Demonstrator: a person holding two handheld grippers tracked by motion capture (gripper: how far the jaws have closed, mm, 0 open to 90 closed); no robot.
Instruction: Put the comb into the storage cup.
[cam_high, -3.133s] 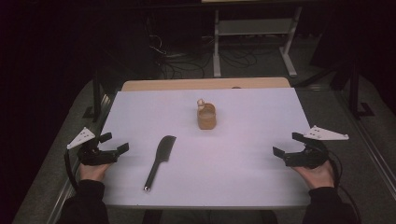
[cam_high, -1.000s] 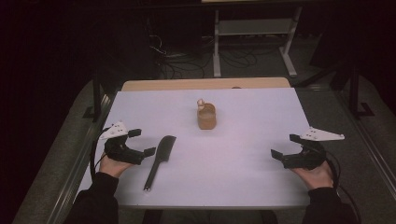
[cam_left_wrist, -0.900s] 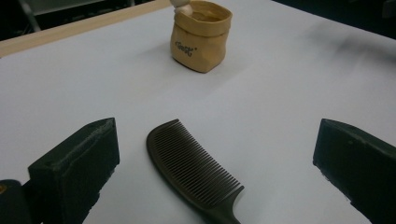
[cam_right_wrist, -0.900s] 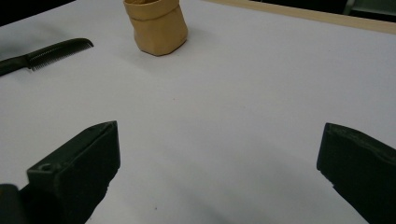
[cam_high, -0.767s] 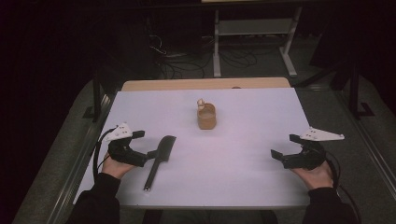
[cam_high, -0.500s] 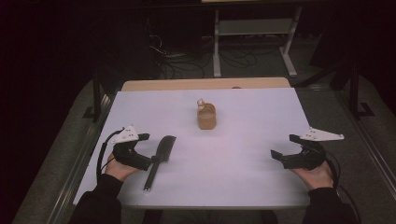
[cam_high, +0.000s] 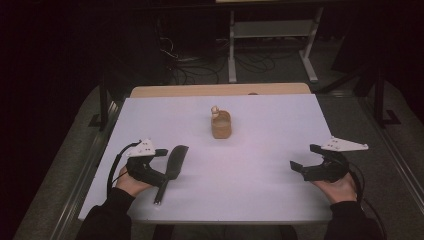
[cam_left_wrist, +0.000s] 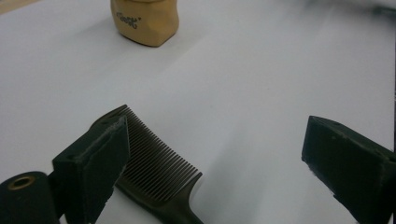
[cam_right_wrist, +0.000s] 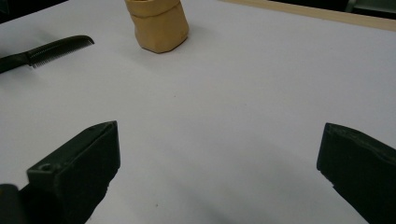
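The left gripper (cam_left_wrist: 212, 163) is held wide apart with nothing clamped, its jaws just having been closing slightly around the flat black plastic comb (cam_left_wrist: 156, 170), which lies on the white table (cam_left_wrist: 261, 84) beside the left jaw. The comb is judged light, thin, stiff and slippery, best pinched across its spine near the handle. Farther ahead a small tan pouch (cam_left_wrist: 145, 21) is seen; the right gripper (cam_high: 311, 161) is held open and empty.
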